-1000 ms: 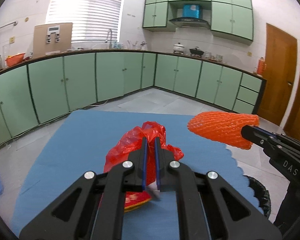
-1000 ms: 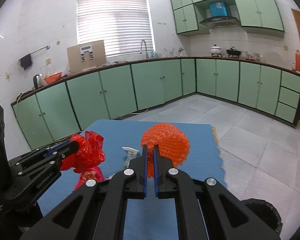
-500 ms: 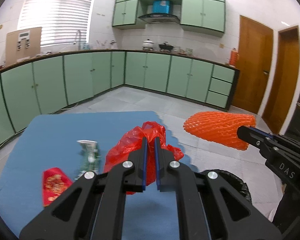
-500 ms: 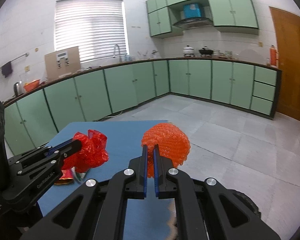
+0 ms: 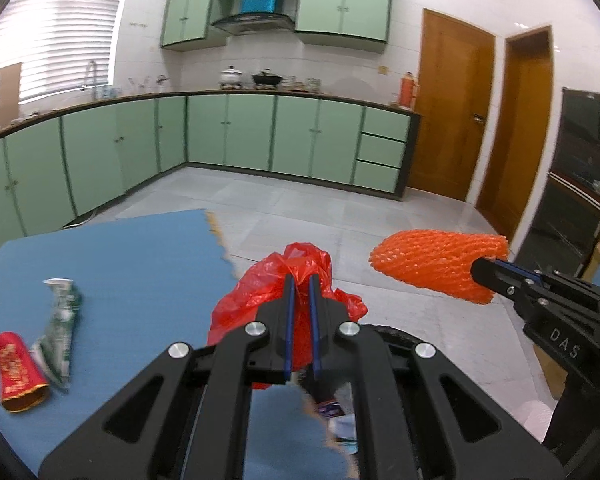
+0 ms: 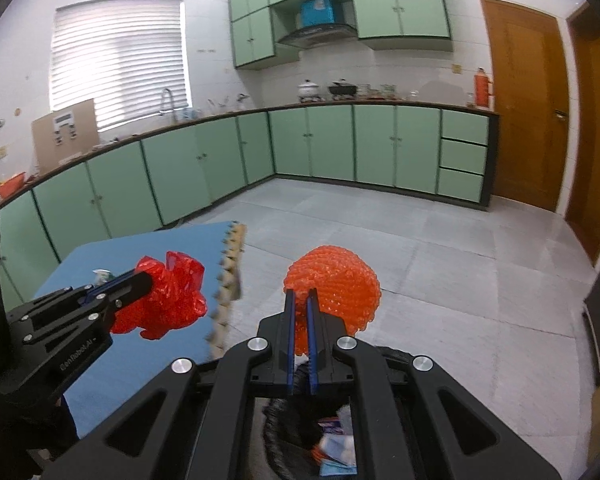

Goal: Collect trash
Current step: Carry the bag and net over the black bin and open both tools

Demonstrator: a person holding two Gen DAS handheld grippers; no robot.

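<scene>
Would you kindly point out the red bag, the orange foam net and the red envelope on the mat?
red bag (image 5: 260,292), left wrist view, crumpled side left of the tongs.
foam net (image 5: 428,264), left wrist view, middle of its mesh.
red envelope (image 5: 16,372), left wrist view, its patterned face.

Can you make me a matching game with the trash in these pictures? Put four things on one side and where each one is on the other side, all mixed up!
Things:
1. red plastic bag
2. orange foam net
3. red packet
4. squashed tube

Places:
A. lying on the blue mat, nearest the left edge of the left wrist view
B. pinched in the right gripper
C. lying on the blue mat, right beside the red packet
D. pinched in the left gripper

Pairs: 1-D, 2-B, 3-A, 4-C
</scene>
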